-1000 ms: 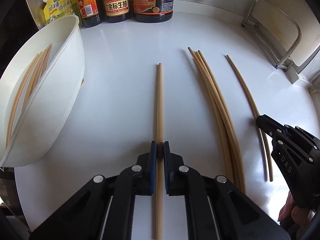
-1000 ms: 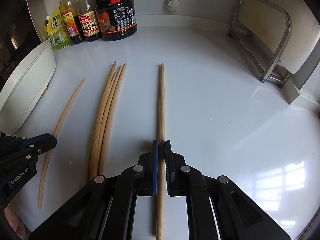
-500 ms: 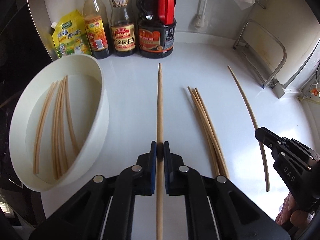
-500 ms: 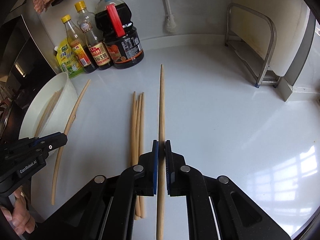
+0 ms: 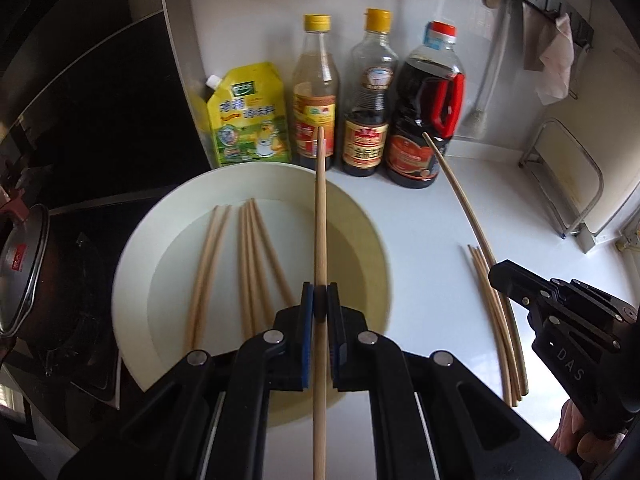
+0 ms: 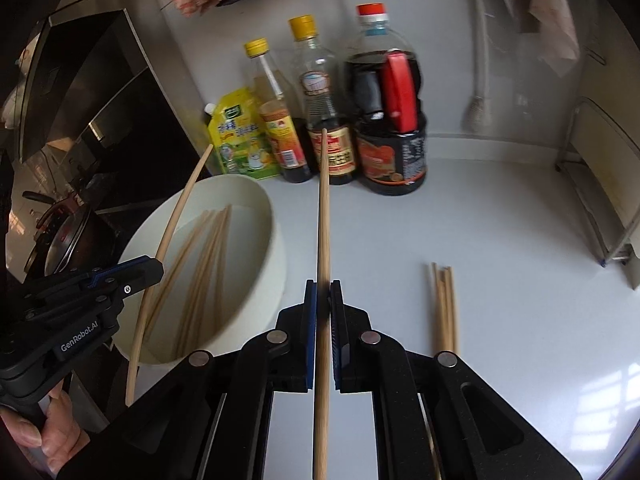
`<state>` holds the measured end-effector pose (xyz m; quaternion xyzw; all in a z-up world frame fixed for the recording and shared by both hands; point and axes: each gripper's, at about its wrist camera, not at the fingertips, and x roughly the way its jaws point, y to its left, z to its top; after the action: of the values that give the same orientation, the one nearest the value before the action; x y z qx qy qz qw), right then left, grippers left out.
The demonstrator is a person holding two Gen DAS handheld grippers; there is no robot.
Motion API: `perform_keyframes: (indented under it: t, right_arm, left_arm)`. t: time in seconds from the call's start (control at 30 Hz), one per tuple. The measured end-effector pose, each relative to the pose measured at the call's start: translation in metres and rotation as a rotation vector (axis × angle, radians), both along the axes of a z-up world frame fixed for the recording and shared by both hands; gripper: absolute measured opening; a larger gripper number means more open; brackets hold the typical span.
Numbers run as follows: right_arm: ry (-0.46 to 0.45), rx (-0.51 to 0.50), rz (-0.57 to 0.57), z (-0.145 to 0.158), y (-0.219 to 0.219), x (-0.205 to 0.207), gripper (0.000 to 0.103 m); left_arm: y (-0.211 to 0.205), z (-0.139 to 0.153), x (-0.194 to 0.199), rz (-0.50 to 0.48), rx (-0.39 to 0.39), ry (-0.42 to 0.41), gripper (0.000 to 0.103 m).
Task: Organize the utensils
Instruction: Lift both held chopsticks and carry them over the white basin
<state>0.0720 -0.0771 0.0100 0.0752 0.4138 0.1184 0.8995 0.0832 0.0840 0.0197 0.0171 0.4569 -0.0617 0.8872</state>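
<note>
Two grippers, each clamped on one chopstick. Left gripper point(image 5: 319, 304): jaws closed narrow on a wooden chopstick point(image 5: 320, 216) that runs straight forward between the blue pads, its tail passing back under the gripper body. The gripped stick is held in the air over the white bowl point(image 5: 140, 240), tip pointing toward the bottles at the wall. Five or so loose chopsticks point(image 5: 248, 264) lie on the bowl's floor, left of the held one.

Right gripper point(image 6: 323, 300): jaws likewise pinched on a second chopstick point(image 6: 323, 216), which extends forward along the jaw axis. It sits above the white counter point(image 6: 500, 240), just right of the bowl's rim.

Small bundle of chopsticks point(image 6: 443, 308) remains flat on the counter, right of the right gripper.

Back row against the wall: yellow spouted pouch point(image 5: 248, 116), two yellow-capped bottles point(image 5: 314, 92), large soy sauce jug point(image 5: 428, 120) with red handle. Metal rack point(image 6: 600, 184) at far right. Dark pot point(image 5: 24, 268) on the stove, left of the bowl.
</note>
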Motion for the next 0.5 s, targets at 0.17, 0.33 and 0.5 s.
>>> perform_keyframes:
  t: [0.17,0.33,0.5]
  right_arm:
    - [0.010,-0.008,0.089,-0.002,0.055,0.027,0.006]
    - [0.062,-0.019,0.139,-0.017,0.094,0.055,0.006]
    - [0.116,-0.040,0.167,-0.033,0.116,0.075,0.006]
  left_arm:
    - [0.041,-0.007,0.016,0.055,0.009,0.009,0.007]
    - [0.068,-0.026,0.034,0.082,0.002,0.038,0.007]
    - [0.082,-0.051,0.051,0.091,-0.019,0.097,0.007]
